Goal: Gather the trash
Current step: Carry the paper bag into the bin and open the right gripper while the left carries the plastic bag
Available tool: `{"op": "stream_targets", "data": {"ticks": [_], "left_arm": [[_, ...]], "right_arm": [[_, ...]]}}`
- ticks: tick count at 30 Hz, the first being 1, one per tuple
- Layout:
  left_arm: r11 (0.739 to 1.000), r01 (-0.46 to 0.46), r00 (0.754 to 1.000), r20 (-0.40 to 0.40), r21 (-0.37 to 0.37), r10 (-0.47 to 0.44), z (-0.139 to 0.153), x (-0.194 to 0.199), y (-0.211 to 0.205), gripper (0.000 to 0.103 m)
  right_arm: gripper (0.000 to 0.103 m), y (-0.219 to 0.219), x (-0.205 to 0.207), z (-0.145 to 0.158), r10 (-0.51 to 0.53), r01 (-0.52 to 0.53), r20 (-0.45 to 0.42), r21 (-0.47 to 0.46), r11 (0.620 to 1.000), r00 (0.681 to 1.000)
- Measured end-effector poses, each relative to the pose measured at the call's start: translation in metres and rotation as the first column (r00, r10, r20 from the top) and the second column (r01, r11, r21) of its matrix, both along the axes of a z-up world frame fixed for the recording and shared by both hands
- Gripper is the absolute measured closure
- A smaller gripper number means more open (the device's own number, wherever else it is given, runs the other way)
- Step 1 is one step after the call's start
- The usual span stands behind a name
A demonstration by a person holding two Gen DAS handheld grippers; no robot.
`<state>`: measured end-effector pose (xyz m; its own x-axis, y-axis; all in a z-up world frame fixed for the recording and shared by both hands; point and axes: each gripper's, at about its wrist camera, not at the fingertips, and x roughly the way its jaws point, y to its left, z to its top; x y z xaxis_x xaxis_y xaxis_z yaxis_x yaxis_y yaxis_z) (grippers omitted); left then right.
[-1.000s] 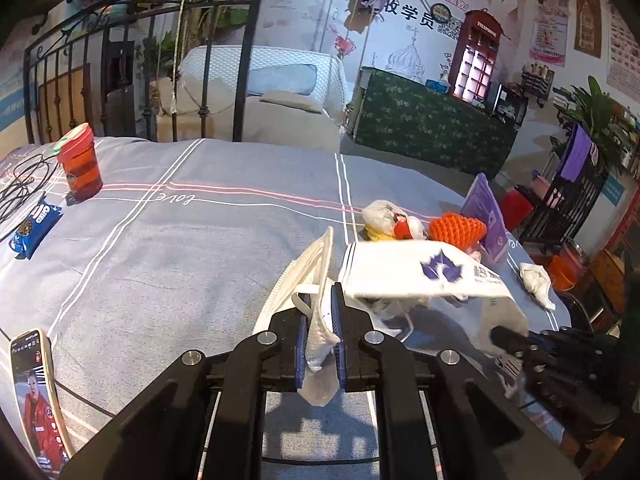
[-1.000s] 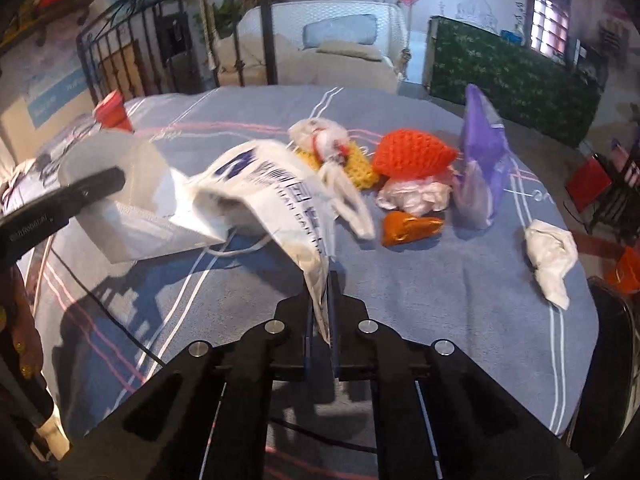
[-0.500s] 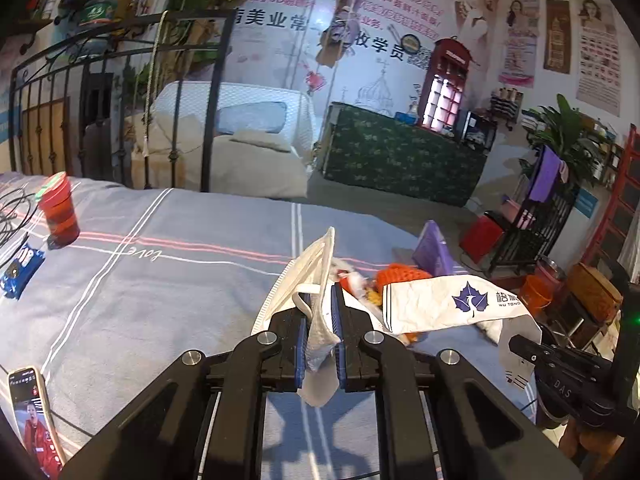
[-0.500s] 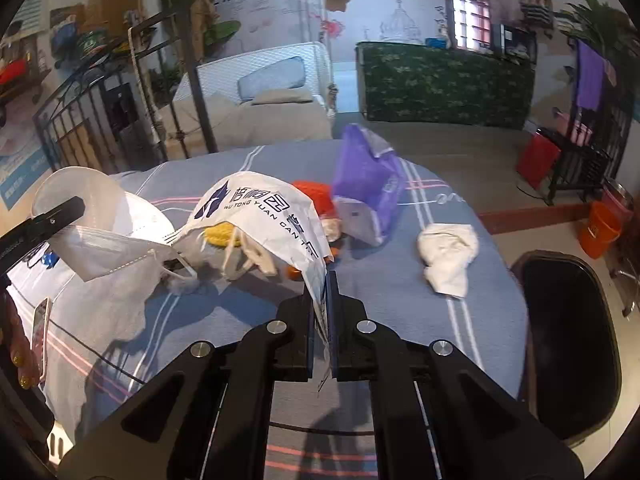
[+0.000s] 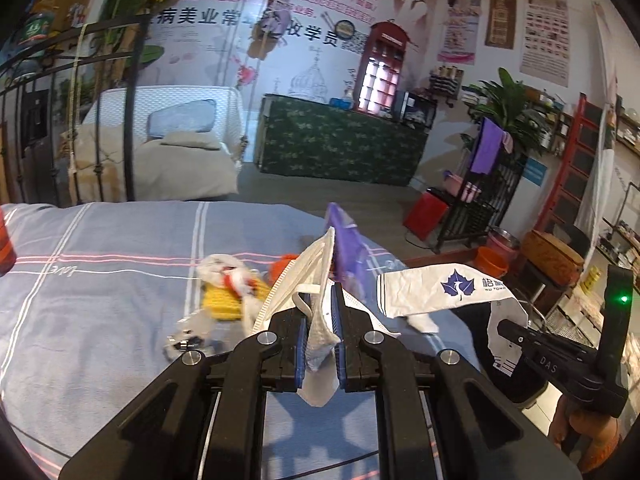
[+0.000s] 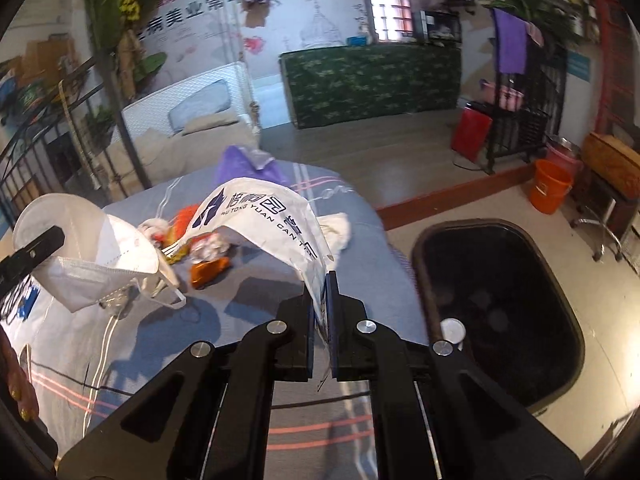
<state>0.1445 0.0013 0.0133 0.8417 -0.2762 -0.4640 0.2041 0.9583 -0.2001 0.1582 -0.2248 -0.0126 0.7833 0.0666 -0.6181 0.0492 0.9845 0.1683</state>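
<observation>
Writing: the white paper wrapper [image 6: 256,216] carries a dark blue leaf logo and "WU TONG YUAN CAN" beneath blue Chinese characters; the grey striped bed sheet [image 5: 100,288] has "love" stitched along a pink line.
Left claw [image 5: 320,312]: pressed together on the white face mask [image 5: 304,280], pinching its folded edge.
Face mask: creased, cup-shaped white fabric with elastic loops, held above the bed.
Right claw [image 6: 325,292]: pressed together, pinching one end of the wrapper.
Wrapper: thin, crinkled paper that arches up from the pads, above the bed's edge.
Remaining trash: an orange knitted piece [image 5: 282,266], a yellow knitted piece [image 5: 224,300], a purple bag [image 5: 348,248] and a crumpled white tissue [image 6: 340,228] lie on the sheet.
Bin [image 6: 496,304]: black, oval, on the floor just beside the bed.
</observation>
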Motion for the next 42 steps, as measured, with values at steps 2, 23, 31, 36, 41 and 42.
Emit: {"op": "stream_targets", "data": {"ticks": [2,23,31,36,41,42], "left_arm": [[0.999,0.036,0.999,-0.005,-0.004,-0.036,0.000,0.002,-0.013,0.092],[0.936,0.352,0.936,-0.024,0.003,-0.352,-0.006,0.016,-0.149,0.092],[0.913,0.408,0.912,-0.046,0.024,-0.407,-0.015,0.016,-0.174,0.092],[0.904,0.427,0.903,-0.070,0.022,-0.425,-0.020,0.018,-0.191,0.092],[0.893,0.448,0.893,-0.076,0.045,-0.444,-0.024,0.018,-0.205,0.092],[0.891,0.451,0.891,-0.078,0.047,-0.447,-0.025,0.019,-0.207,0.092]], "right_arm": [[0.097,-0.018,-0.003,-0.001,-0.041,0.041,-0.008,0.010,0.999,0.999],[0.097,-0.171,-0.041,-0.032,-0.430,0.432,-0.080,0.018,0.902,0.899],[0.097,-0.197,-0.041,-0.075,-0.487,0.496,-0.190,0.000,0.869,0.853],[0.097,-0.198,-0.027,-0.097,-0.475,0.487,-0.246,-0.011,0.873,0.845],[0.096,-0.190,-0.010,-0.113,-0.446,0.465,-0.285,-0.003,0.885,0.848],[0.095,-0.190,-0.007,-0.116,-0.438,0.455,-0.294,-0.013,0.890,0.850]]}}
